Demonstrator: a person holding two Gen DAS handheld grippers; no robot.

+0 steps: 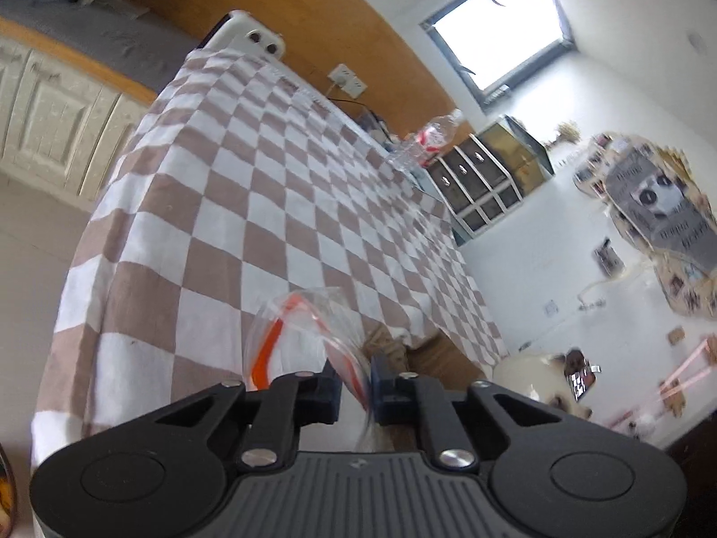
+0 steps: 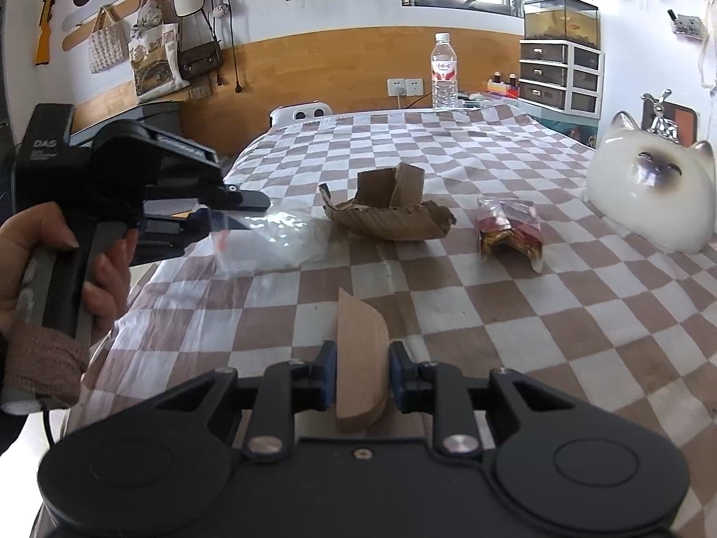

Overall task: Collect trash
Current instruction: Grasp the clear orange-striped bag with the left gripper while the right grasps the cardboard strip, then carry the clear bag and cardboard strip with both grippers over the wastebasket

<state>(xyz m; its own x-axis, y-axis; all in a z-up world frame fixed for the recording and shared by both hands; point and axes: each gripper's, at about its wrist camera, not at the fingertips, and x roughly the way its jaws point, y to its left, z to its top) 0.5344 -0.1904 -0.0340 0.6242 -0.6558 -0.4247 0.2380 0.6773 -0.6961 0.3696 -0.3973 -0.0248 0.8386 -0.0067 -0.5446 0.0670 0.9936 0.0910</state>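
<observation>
My left gripper (image 1: pixel 357 388) is shut on the edge of a clear plastic bag (image 1: pixel 309 331) with an orange zip strip, held just over the checked tablecloth (image 1: pixel 269 179). The right wrist view shows this left gripper (image 2: pixel 233 213) at the left in a person's hand, with the clear bag (image 2: pixel 269 242) trailing onto the cloth. My right gripper (image 2: pixel 362 376) is shut on a curved tan cardboard piece (image 2: pixel 360 358) standing upright between its pads. A torn brown cardboard box scrap (image 2: pixel 390 210) and a crumpled red and gold snack wrapper (image 2: pixel 508 228) lie further back on the checked tablecloth (image 2: pixel 470 314).
A white cat-shaped ceramic (image 2: pixel 650 197) stands at the table's right edge. A water bottle (image 2: pixel 443 69), a drawer unit (image 2: pixel 560 71) and a fish tank (image 2: pixel 560 18) stand at the back. Bags (image 2: pixel 157 58) hang on the left wall.
</observation>
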